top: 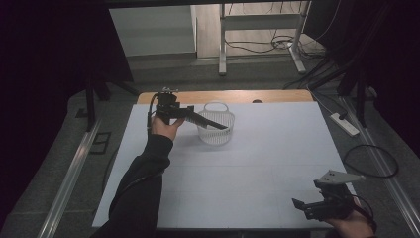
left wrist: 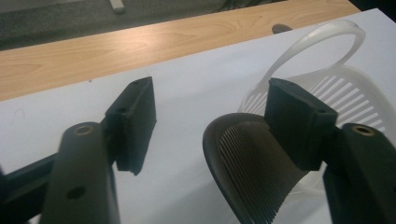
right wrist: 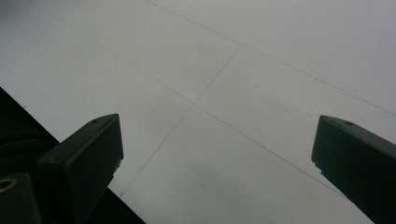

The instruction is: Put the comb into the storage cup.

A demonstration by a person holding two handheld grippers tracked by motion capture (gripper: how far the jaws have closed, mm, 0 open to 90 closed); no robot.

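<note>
Your left gripper point(left wrist: 210, 128) stands spread beside the black comb point(left wrist: 254, 170), which leans over the rim of the white basket point(top: 216, 124) at the bench's point(top: 247, 168) far side, so a nudge could tip the comb out; your right gripper point(right wrist: 217, 154) hangs spread and empty.

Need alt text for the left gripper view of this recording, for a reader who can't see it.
The left gripper has its two black jaws apart over the white table cover, with a dark, finely ribbed curved piece lying against the inside of the right-hand jaw. Behind it stands a white slotted plastic basket with an arched handle; a wooden table edge crosses the top.
</note>
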